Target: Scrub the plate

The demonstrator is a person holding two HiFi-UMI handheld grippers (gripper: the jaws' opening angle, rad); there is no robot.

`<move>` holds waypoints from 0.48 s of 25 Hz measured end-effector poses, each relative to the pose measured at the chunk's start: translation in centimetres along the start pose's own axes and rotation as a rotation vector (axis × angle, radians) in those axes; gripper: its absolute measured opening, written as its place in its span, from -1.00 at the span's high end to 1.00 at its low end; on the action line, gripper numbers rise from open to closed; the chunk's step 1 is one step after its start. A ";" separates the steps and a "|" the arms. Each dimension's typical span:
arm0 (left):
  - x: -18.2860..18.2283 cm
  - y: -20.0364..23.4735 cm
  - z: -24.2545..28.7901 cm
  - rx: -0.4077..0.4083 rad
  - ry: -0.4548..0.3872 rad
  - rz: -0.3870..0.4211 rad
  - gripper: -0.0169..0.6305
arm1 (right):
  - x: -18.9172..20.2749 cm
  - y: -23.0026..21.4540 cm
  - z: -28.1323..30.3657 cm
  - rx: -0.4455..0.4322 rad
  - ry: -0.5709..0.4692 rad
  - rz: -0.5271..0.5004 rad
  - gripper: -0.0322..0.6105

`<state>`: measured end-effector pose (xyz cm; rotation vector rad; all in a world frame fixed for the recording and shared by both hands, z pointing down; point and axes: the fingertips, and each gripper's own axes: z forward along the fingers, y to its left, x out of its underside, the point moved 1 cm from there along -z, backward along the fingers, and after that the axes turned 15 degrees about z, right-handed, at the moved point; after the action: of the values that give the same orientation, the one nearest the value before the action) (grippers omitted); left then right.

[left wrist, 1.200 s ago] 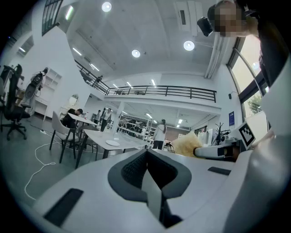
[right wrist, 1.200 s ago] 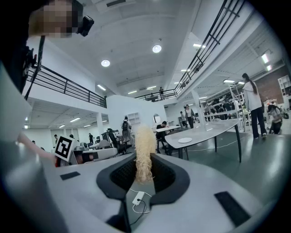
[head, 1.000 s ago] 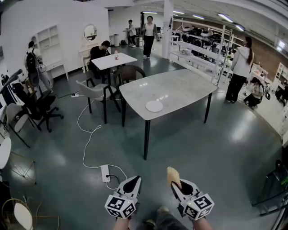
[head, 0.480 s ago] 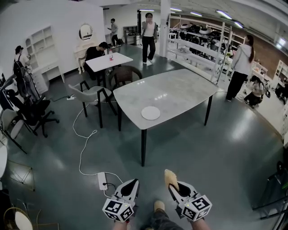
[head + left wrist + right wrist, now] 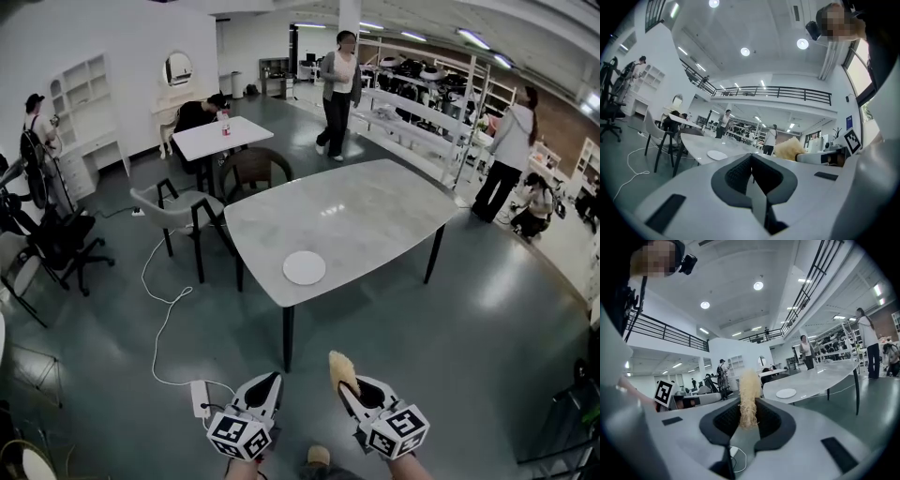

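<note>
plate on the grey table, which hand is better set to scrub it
Right. The right tongs are shut on the yellow scrubber, while the left tongs are shut with nothing in them. Both hang short of the table, where the plate lies near the edge.

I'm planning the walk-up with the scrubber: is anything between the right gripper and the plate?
Nothing visible. Bare floor leads from the right gripper, shut on the scrubber, to the table's near edge, where the plate lies alone. The power strip lies on the floor off to the left.
</note>
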<state>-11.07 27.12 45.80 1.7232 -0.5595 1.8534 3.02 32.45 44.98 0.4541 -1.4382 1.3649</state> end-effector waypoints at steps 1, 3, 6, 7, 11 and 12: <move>-0.2 0.5 0.8 -0.004 -0.002 0.003 0.91 | -0.6 -0.6 0.7 -0.004 -0.002 -0.003 0.64; -0.5 1.3 2.4 -0.012 -0.004 0.010 0.91 | -1.7 -1.8 1.8 -0.013 -0.004 -0.011 0.64; -1.0 2.1 4.5 -0.029 -0.010 0.021 0.91 | -2.9 -3.4 3.0 -0.032 -0.001 -0.019 0.64; -1.1 2.3 5.0 -0.034 -0.012 0.024 0.91 | -3.1 -3.9 3.3 -0.038 0.001 -0.019 0.64; -0.7 3.0 6.3 -0.038 -0.008 0.026 0.91 | -3.1 -5.3 4.8 -0.046 0.013 -0.005 0.64; -0.4 3.2 6.5 -0.039 -0.003 0.023 0.91 | -3.0 -5.5 5.2 -0.050 0.017 0.000 0.64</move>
<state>-8.05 20.51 46.21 1.7011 -0.6147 1.8438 6.55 25.21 46.18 0.4091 -1.4554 1.3270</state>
